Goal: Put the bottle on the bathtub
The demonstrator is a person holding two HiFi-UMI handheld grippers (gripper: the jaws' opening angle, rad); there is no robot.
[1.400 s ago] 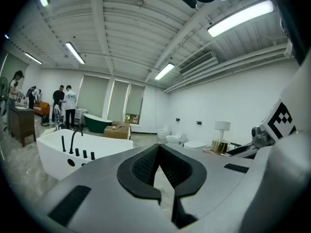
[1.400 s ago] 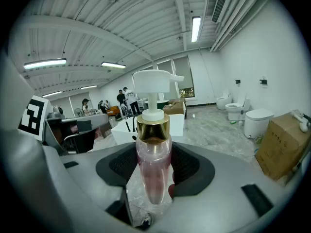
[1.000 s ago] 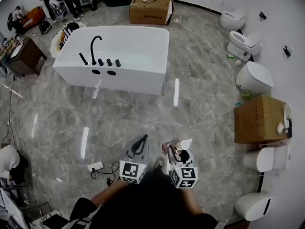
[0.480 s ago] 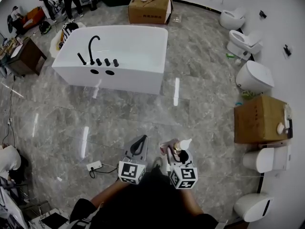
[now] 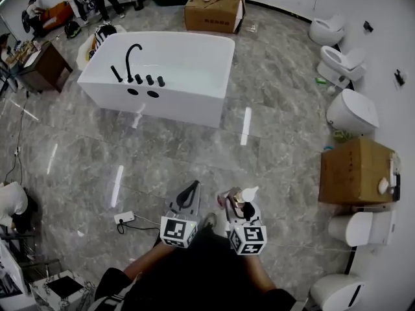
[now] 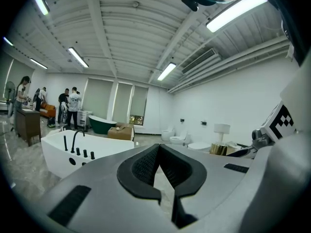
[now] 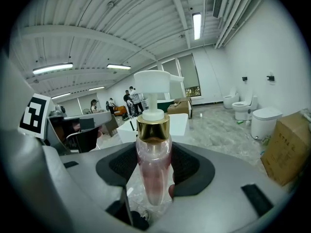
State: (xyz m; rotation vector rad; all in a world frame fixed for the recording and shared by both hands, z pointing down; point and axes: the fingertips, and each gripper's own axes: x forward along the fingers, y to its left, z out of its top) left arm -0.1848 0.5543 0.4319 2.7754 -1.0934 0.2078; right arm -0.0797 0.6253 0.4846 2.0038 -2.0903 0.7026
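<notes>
Since that bottle looks light and slick, the right hand-held gripper squeezes its body, far from the bathtub; left hand-held gripper is closed, empty.

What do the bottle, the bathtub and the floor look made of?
Bottle: clear pink-tinted plastic, possibly glass; you can see through it. Its collar looks like shiny gold metal or metallised plastic, and the pump like matt white plastic. Bathtub: smooth glossy white, likely acrylic or ceramic. Floor: polished grey veined stone or tile, mirroring the ceiling lights.
</notes>
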